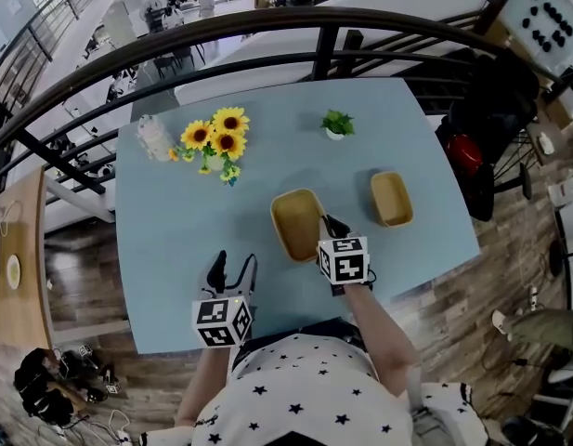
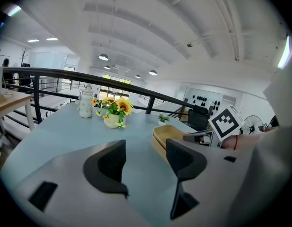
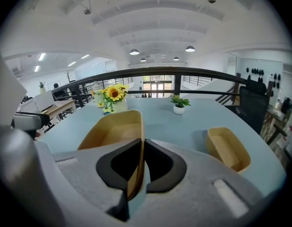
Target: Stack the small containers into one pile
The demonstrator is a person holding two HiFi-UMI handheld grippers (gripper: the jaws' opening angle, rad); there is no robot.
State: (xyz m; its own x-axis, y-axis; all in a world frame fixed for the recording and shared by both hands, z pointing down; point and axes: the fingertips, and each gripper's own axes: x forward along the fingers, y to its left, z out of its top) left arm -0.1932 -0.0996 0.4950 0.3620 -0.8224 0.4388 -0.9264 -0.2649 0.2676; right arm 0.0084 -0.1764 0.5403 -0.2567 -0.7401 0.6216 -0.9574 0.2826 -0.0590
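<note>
A large tan container (image 1: 295,221) is in the middle of the blue table (image 1: 175,249). My right gripper (image 1: 331,228) is shut on the container's right wall; in the right gripper view the thin rim (image 3: 137,141) runs between the closed pads of the right gripper (image 3: 142,148). The container looks slightly raised, with a shadow beside it. A smaller tan container (image 1: 391,198) (image 3: 227,148) lies to its right, untouched. My left gripper (image 1: 235,266) (image 2: 146,152) hangs open and empty near the table's front edge, left of the large container (image 2: 165,135).
A vase of sunflowers (image 1: 218,140) and a glass jar (image 1: 154,137) stand at the back left, and a small potted plant (image 1: 337,124) at the back middle. A dark railing (image 1: 323,40) curves behind the table. A black chair with a red item (image 1: 476,151) is off the right edge.
</note>
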